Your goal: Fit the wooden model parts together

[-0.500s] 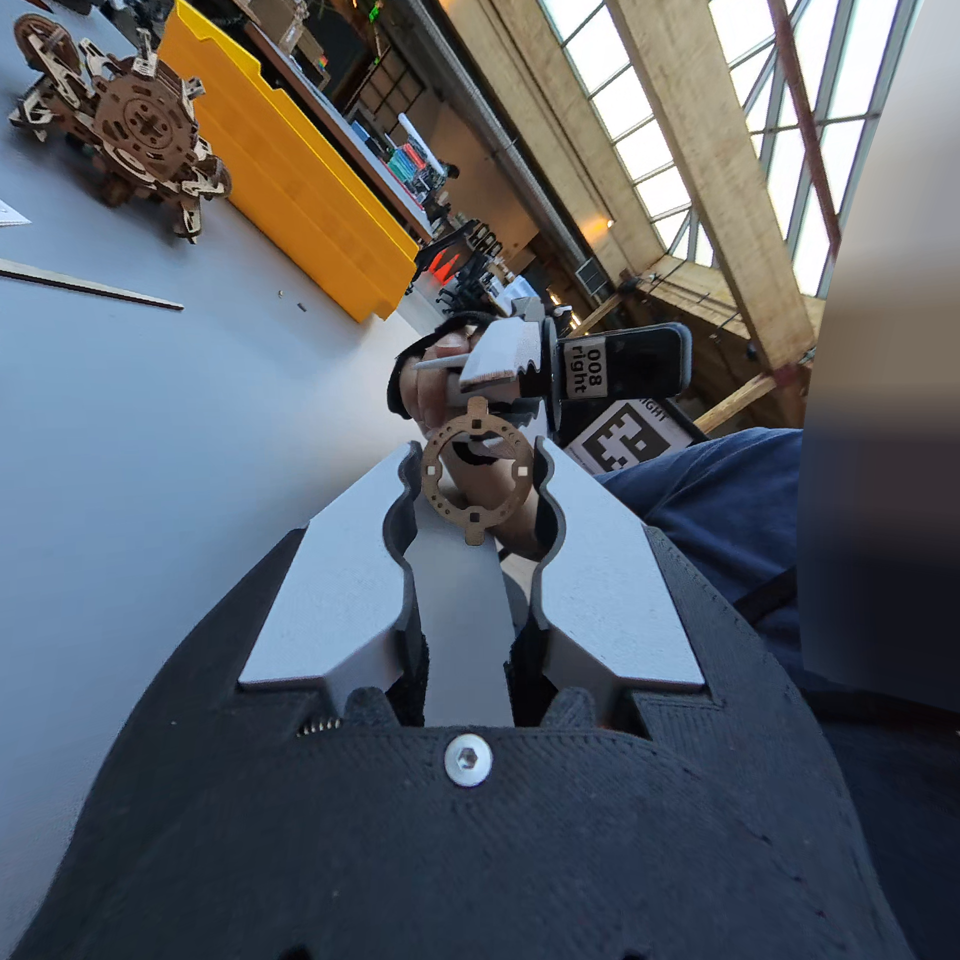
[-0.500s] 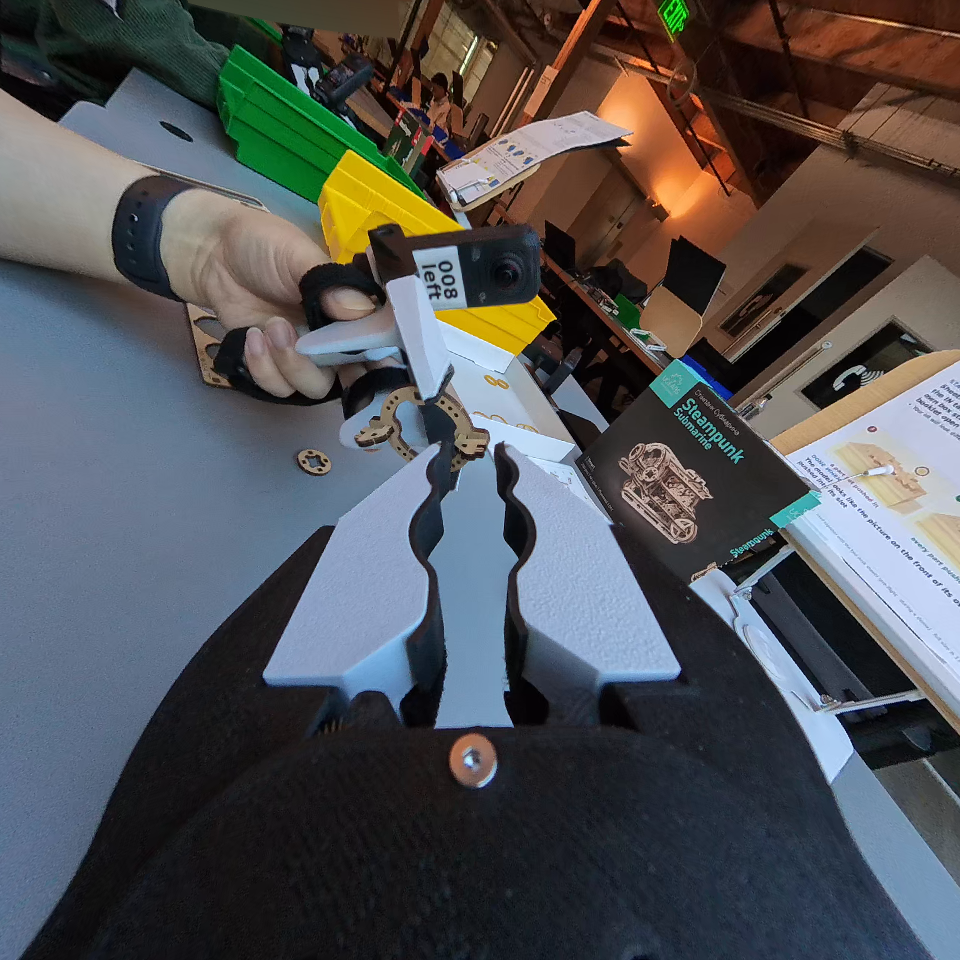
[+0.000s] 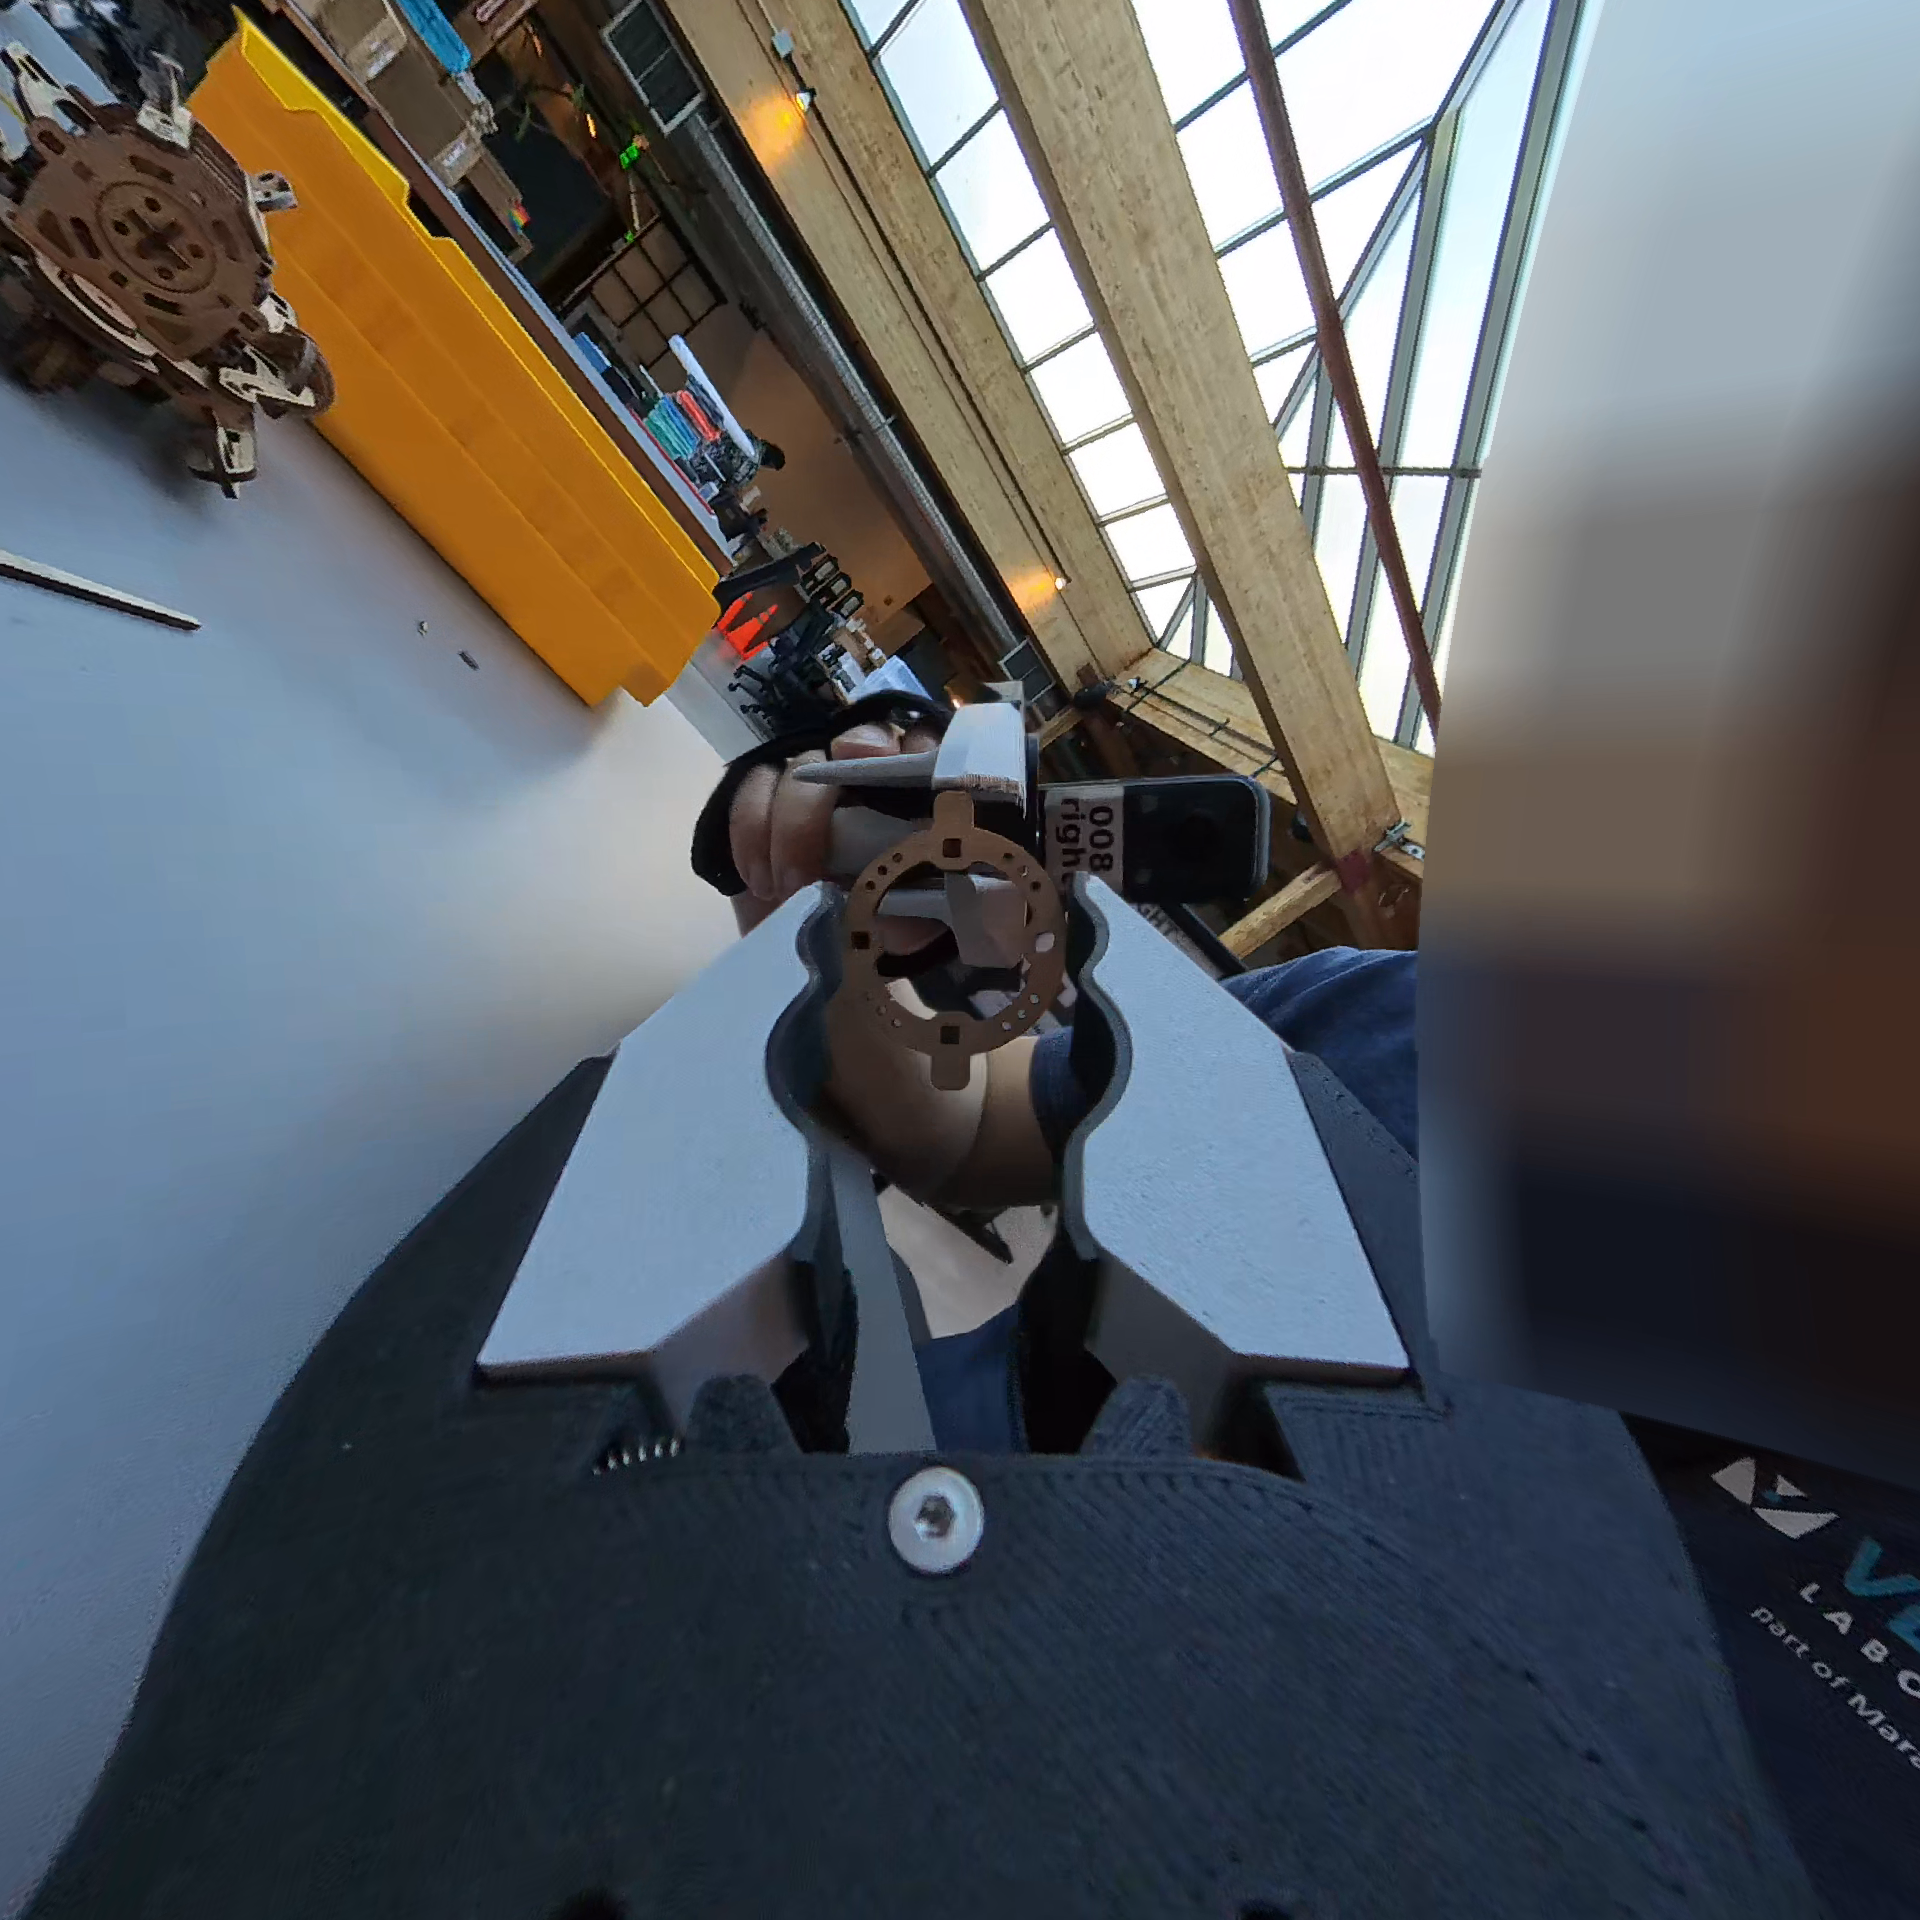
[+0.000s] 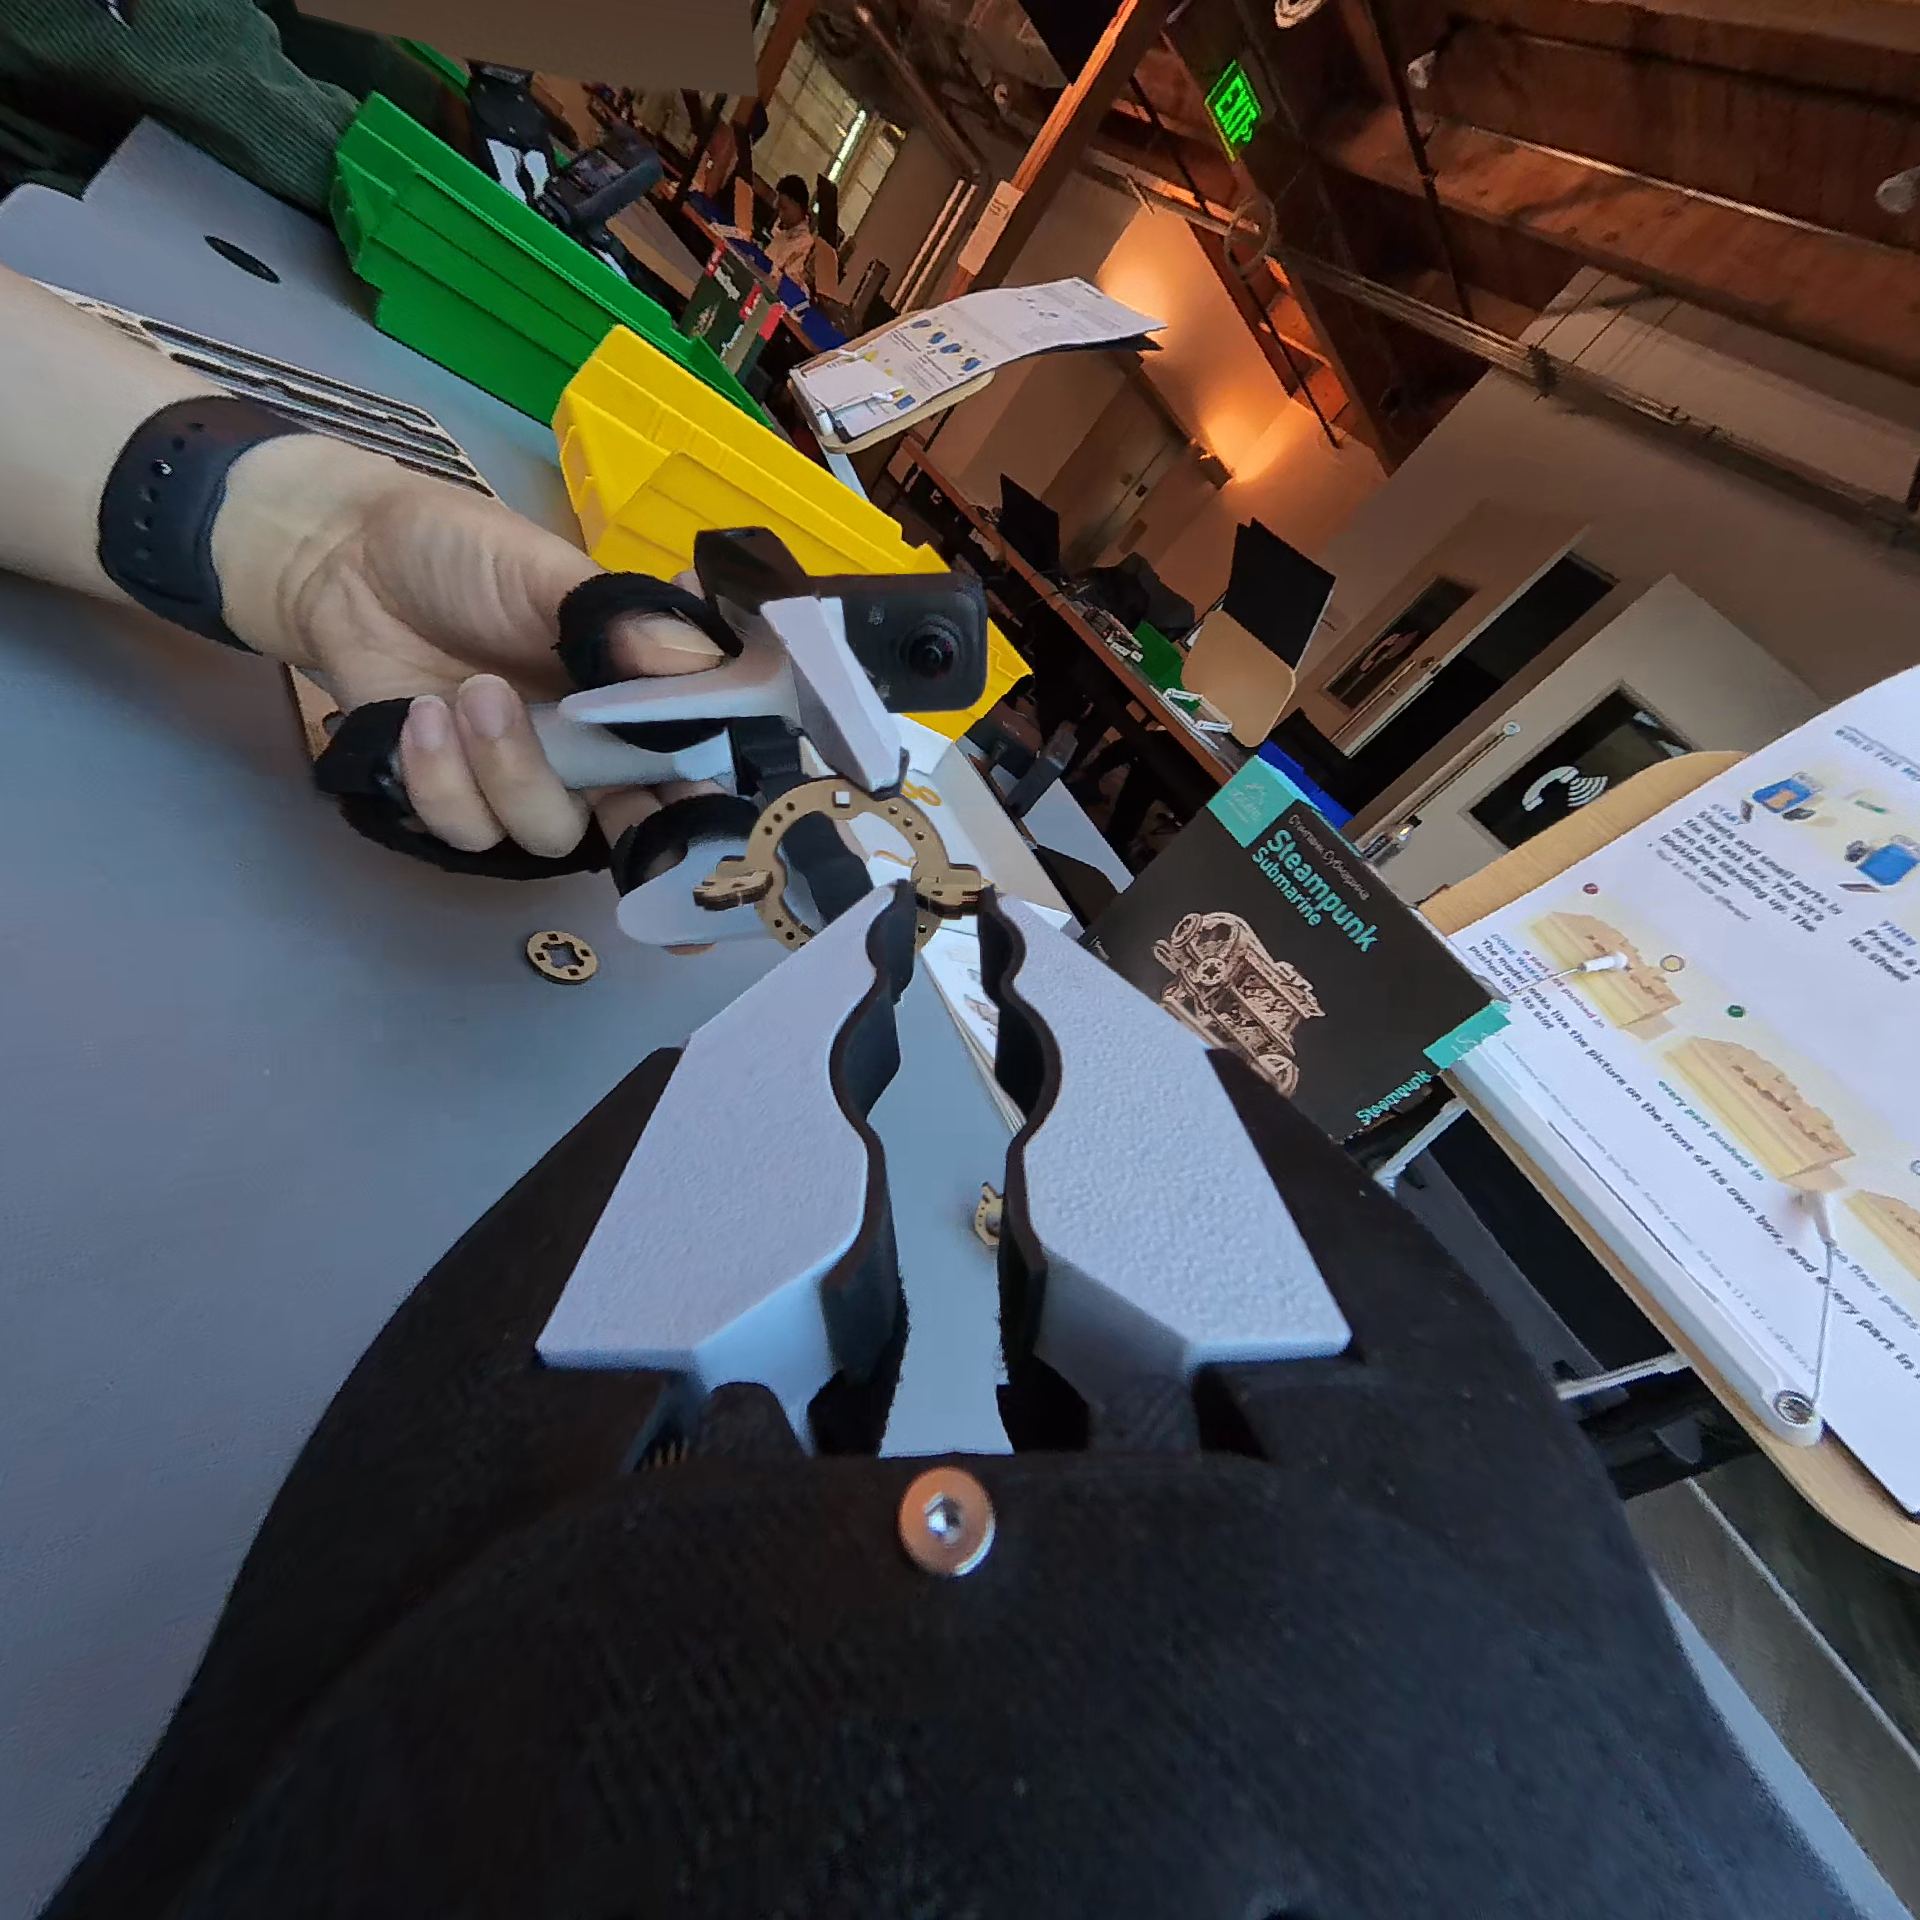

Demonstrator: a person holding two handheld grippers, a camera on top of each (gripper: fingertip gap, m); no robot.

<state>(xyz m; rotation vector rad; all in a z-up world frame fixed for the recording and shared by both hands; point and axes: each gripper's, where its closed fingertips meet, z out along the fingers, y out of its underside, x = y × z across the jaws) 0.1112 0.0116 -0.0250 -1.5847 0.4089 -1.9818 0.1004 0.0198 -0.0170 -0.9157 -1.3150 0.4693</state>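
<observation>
A flat wooden ring [image 3: 951, 1023] with tabs on its rim sits upright between the tips of my left gripper [image 3: 951, 940], which is shut on its two sides. The ring also shows in the right wrist view [image 4: 774, 831], with small light wooden pieces fitted on its rim. My right gripper [image 4: 943, 899] has its tips closed on one of them, the small wooden piece [image 4: 951, 885] at the ring's near edge. In the left wrist view the right gripper's fingers [image 3: 977, 748] straddle the ring's top tab. Both grippers are held above the grey table [image 3: 260, 831].
A part-built wooden model [image 3: 156, 260] stands by a yellow bin [image 3: 468, 416]. The right wrist view shows green bins [image 4: 468, 260], a black kit box [image 4: 1278, 977], an instruction sheet on a board [image 4: 1714, 1039], a small wooden disc [image 4: 561, 956] and a cut-out sheet [image 4: 312, 384] on the table. The tips of both grippers are at nearly the same place. From either gripper's tips it is about 30 cm to the part-built wooden model [image 3: 156, 260].
The right gripper has come closer onto the ring's top tab, so its lower finger now shows through the ring. Both views have tilted a little; both grips are unchanged.
</observation>
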